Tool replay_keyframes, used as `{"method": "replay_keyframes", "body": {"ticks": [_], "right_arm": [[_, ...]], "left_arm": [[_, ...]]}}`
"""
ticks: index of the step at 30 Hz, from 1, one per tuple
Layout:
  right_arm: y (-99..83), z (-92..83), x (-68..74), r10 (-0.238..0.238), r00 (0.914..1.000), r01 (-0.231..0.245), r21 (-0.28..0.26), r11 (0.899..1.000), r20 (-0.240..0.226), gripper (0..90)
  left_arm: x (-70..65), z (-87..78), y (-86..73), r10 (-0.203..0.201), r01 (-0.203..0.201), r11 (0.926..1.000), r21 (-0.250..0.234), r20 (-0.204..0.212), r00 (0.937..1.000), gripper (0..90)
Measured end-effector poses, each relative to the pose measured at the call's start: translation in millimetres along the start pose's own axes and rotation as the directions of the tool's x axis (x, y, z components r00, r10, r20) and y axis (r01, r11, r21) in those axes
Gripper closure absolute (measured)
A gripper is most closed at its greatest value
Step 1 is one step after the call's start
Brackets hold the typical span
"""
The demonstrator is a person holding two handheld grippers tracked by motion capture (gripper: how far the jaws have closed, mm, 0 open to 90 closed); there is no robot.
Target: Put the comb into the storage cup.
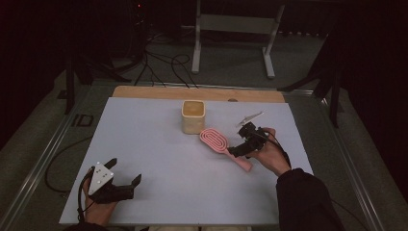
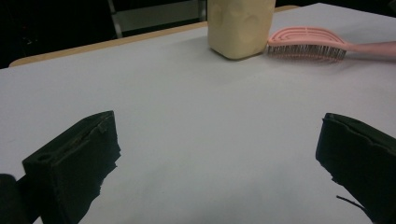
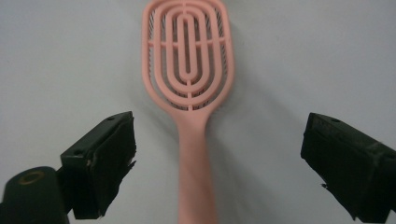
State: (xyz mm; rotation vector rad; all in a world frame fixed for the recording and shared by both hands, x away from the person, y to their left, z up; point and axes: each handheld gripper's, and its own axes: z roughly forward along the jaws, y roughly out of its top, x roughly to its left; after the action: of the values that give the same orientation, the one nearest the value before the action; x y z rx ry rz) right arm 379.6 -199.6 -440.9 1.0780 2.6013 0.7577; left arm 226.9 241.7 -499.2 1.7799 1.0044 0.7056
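The pink hairbrush (image 1: 222,146) lies flat on the white surface (image 1: 159,159), bristles down, just beside the cream square cup (image 1: 193,116) and apart from it. Nothing has lifted it yet. The right tongs (image 1: 248,140) hang over the handle end of the brush; in the right gripper view the handle (image 3: 195,158) runs straight up between the two jaws, which stand wide to either side of it and touch nothing. So the approach and the lining-up look done, and the grasp itself is not yet made.

The left tongs (image 1: 126,174) rest low at the near left corner of the surface, well apart from the brush, jaws spread wide and empty. In the left gripper view the cup (image 2: 239,25) and the brush (image 2: 308,43) sit far off at the top.

What seems left: lowering onto the handle, closing on it, lifting the brush, and carrying it wherever it belongs, quite possibly into the cup, though that is only a guess from how near the two lie.
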Motion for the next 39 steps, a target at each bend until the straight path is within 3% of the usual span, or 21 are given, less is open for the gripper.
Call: {"method": "replay_keyframes", "body": {"ticks": [6,19,23,26,34,37,39], "right_arm": [[2.0,15.3,2.2,-0.015,0.9999,0.015,0.065,0.998,-0.007,9.9],[5.2,41.0,6.4,-0.015,0.9984,0.023,0.150,0.988,-0.055,12.7],[5.5,50.1,8.7,-0.010,0.9973,0.025,0.207,0.978,-0.073,19.1],[5.3,57.5,11.9,-0.018,0.9980,0.032,0.245,0.969,-0.060,28.2],[11.8,64.0,16.5,-0.048,0.9985,0.053,0.284,0.957,-0.026,52.6],[12.1,68.2,16.3,-0.058,0.9978,0.065,0.308,0.949,-0.033,56.8],[12.8,69.1,17.0,-0.036,0.9990,0.042,0.315,0.948,-0.027,58.3]], "left_arm": [[0.2,-0.1,-0.1,0.000,0.000,1.0000,0.000,0.001,1.0000,0.0],[-0.1,0.8,-0.4,0.000,0.000,1.0000,0.004,0.005,1.0000,0.0],[0.0,1.1,-0.5,0.002,-0.002,1.0000,0.008,0.006,1.0000,0.0],[-0.3,1.5,-0.6,0.005,-0.005,0.9999,0.010,0.005,1.0000,0.0],[-0.9,2.0,-0.6,0.012,-0.012,0.9998,0.013,0.006,0.9999,0.0],[-1.0,2.0,-0.6,0.014,-0.014,0.9998,0.014,0.006,0.9999,0.0],[-1.0,1.9,-0.6,0.015,-0.015,0.9998,0.014,0.007,0.9999,0.0]]}}
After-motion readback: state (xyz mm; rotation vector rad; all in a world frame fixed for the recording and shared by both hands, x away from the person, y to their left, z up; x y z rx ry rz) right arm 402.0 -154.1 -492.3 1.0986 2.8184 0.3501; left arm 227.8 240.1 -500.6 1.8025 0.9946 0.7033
